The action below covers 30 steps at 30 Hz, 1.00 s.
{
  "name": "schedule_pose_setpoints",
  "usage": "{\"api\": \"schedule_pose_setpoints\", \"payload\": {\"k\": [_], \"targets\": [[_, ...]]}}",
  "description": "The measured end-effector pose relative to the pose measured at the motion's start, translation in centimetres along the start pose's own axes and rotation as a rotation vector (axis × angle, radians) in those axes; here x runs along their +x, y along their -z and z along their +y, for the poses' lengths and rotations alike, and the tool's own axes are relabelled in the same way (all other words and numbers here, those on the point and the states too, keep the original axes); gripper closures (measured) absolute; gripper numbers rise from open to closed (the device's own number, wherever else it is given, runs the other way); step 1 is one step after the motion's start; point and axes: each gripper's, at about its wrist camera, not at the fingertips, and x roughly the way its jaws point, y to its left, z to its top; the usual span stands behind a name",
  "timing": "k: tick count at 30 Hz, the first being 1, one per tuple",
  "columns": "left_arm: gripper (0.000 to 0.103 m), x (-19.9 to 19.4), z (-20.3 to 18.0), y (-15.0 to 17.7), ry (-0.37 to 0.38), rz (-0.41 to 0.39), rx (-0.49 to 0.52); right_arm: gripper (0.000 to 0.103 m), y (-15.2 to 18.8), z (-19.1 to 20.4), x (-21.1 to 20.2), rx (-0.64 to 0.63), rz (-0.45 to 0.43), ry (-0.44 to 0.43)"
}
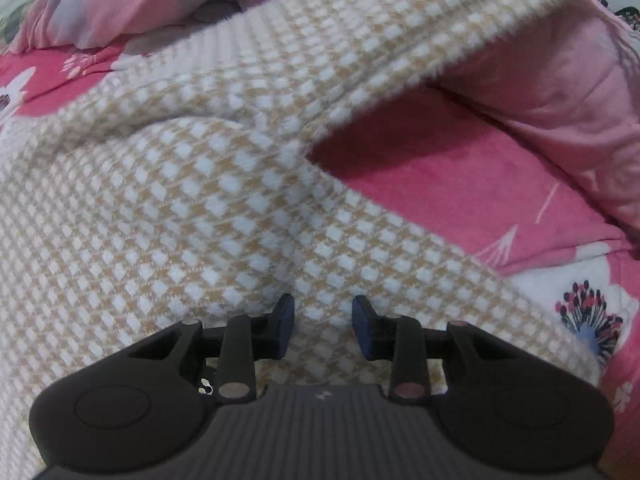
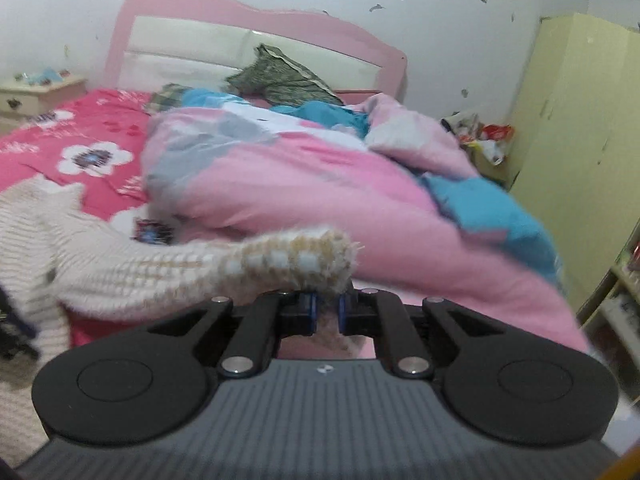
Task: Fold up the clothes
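Observation:
A cream and tan checked knit sweater lies spread on the pink flowered bed sheet. Its sleeve stretches up and to the right, lifted off the bed. My left gripper is open and hovers just above the sweater body, holding nothing. My right gripper is shut on the sleeve end and holds it above the bed. The rest of the sweater trails away to the left in the right wrist view.
A pink, grey and blue quilt is bunched up on the bed behind the sleeve. A pink headboard, a bedside table at left and a yellow wardrobe at right stand beyond.

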Motion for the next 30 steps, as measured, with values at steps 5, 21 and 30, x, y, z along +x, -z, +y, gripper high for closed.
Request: {"api": "schedule_pose_setpoints", "payload": {"k": [5,21,30], "targets": [[0.069,-1.0,0.5,-0.2,0.044,0.008,0.011,0.096,-1.3,-0.2,1.9,-0.271,-0.062,0.077],[0.068,0.2,16.0,-7.0,0.085,-0.226,-0.544,0.094,4.7,1.5,0.3,-0.561,-0.097,0.231],[0.056,2.6,11.2,-8.3,-0.143,-0.166,-0.371,0.093,6.0,1.3,1.7,-0.513,-0.077,0.216]]}}
